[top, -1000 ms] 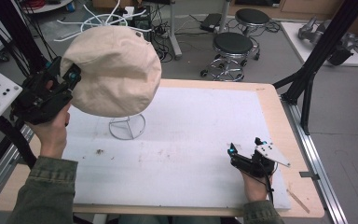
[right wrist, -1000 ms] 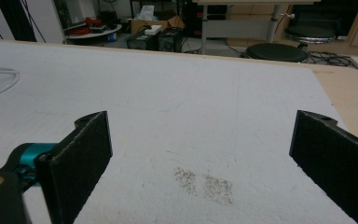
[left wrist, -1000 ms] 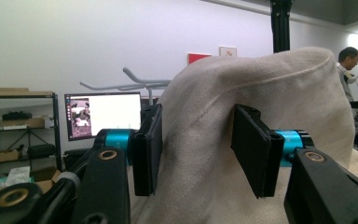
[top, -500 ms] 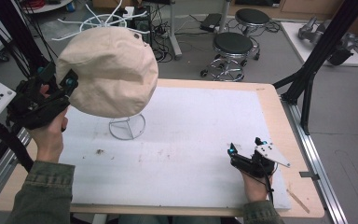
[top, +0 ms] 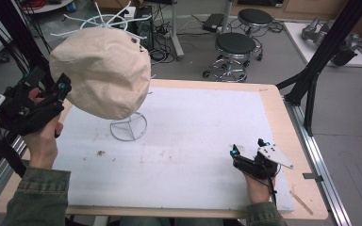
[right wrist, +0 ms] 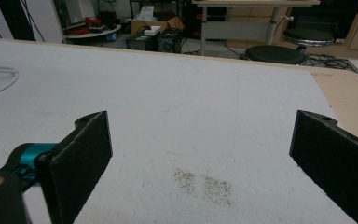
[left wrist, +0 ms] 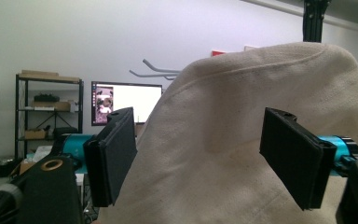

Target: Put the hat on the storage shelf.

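- The right claw (top: 246,151) lies low on the counter (top: 283,117), near the person's edge and well to the right of the hat; its jaws are spread wide with nothing between them, as the right gripper view shows, where a patch of brown specks (right wrist: 204,183) on the white mat (top: 193,141) lies just ahead of them.
- The left claw (top: 60,89) is held up off the counter in the person's left hand (top: 42,141), at the left side of the hat (top: 104,70).
- In the left gripper view its jaws are spread, one on each side of the hat's cloth (left wrist: 242,154); the fabric bulges up between them, and the pads do not look pressed into it, though I cannot tell whether one pad brushes the cloth.
- The hat is cream cloth and sits on a white wire stand (top: 128,126), whose ring foot rests on the mat below and slightly right of the hat's crown.
- Beyond the hat, off the counter's far edge, stand two round black stools (top: 235,44) on the floor.
- Against the earlier high view: the left claw's jaws have just been opening, with the hat's cloth between them.
- The hat has shifted a little and now hangs lower on its left side.
- The right claw lies where it lay.
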Demonstrator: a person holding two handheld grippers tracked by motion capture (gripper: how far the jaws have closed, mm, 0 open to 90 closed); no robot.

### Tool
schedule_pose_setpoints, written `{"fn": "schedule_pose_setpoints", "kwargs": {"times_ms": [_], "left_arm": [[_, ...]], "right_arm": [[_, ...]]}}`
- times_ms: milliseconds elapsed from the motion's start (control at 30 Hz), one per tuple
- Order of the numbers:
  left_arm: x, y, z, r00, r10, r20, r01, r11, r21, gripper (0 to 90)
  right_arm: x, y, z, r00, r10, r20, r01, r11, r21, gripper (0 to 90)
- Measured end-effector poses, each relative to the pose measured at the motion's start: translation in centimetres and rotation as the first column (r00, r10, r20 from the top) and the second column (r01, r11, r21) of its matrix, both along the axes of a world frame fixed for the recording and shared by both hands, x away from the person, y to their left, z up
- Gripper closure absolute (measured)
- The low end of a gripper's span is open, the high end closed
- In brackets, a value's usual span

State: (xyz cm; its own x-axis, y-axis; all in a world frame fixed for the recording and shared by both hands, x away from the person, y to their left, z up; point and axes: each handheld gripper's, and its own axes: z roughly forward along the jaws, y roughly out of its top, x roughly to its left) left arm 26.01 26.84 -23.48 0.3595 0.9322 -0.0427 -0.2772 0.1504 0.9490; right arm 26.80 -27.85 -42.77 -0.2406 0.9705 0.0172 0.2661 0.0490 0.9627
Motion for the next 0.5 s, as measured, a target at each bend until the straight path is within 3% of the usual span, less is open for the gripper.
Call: {"fn": "schedule_pose_setpoints", "kwargs": {"times_ms": [200,500], "left_arm": [[-0.3,0.3,-0.2,0.9992,0.009,-0.039,-0.008,0.9998,0.016,24.8],[-1.8,0.6,-1.4,0.9973,0.053,-0.050,-0.051,0.9981,0.033,22.5]], "right_arm": [[0.0,0.0,0.0,1.0000,-0.002,0.006,0.002,1.000,-0.003,4.6],[-0.1,0.0,0.1,0.9999,-0.008,0.011,0.008,1.000,-0.004,4.6]]}}
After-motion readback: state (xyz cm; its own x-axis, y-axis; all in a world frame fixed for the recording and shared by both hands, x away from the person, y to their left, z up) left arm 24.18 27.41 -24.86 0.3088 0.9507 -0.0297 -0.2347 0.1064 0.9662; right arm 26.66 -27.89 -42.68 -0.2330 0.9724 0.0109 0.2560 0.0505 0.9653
